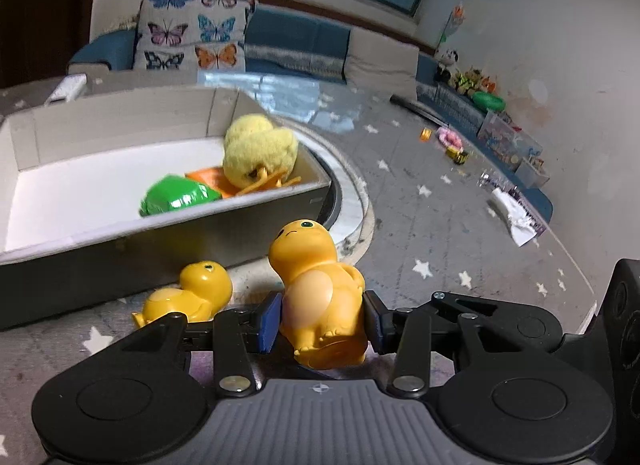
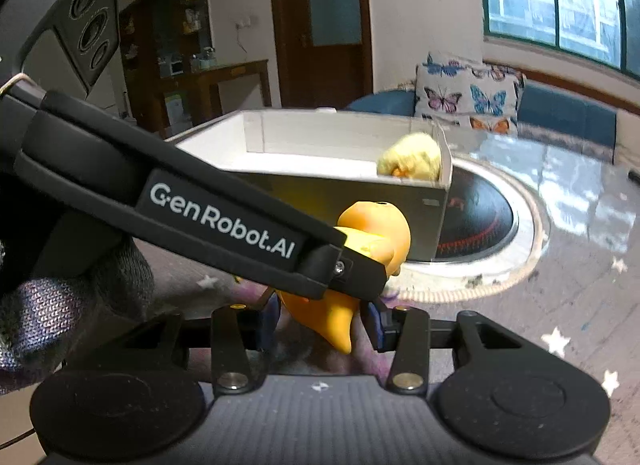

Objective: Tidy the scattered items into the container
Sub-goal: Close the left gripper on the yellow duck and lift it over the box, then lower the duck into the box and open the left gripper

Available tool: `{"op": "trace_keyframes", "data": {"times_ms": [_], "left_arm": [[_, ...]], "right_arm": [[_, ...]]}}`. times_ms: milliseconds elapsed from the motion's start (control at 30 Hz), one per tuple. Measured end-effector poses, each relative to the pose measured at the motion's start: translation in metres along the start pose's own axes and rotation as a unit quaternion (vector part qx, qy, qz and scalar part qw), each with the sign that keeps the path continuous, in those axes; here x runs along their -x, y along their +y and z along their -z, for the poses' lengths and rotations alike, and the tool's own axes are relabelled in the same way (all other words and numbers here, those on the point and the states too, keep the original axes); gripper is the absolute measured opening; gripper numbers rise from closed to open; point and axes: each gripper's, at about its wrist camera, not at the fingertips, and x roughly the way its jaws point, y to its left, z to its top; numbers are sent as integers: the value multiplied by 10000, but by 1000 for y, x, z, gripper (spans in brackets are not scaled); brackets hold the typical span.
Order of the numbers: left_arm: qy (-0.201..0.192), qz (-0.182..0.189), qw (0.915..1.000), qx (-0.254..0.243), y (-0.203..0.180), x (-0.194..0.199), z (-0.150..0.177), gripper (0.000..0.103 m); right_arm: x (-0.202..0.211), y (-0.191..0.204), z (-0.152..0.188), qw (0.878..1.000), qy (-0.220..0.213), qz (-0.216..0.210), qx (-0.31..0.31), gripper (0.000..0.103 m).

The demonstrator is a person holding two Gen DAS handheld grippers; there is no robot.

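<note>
The left tool holds an orange toy just beside the box; next, lift it in.

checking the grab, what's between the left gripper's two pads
The upright orange dinosaur toy stands between them, seen in the left wrist view.

The left gripper, held by a knit-gloved hand at the lower left of the right wrist view, has both blue pads against the yellow toy, while the right gripper, low and centre, has its pads apart.
</note>
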Motion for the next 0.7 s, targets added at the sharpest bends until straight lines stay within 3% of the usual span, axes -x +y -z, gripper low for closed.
{"op": "trace_keyframes", "data": {"times_ms": [333,700], "left_arm": [[-681,-353,9969,146,19,35,-29,47],[-601,-504,9944,702,89,12,-70,47]], "right_arm": [[-4,20,-46,9969,-477,-218,587,44],[-72,29,-95,9945,-221,-566,848,44]]}}
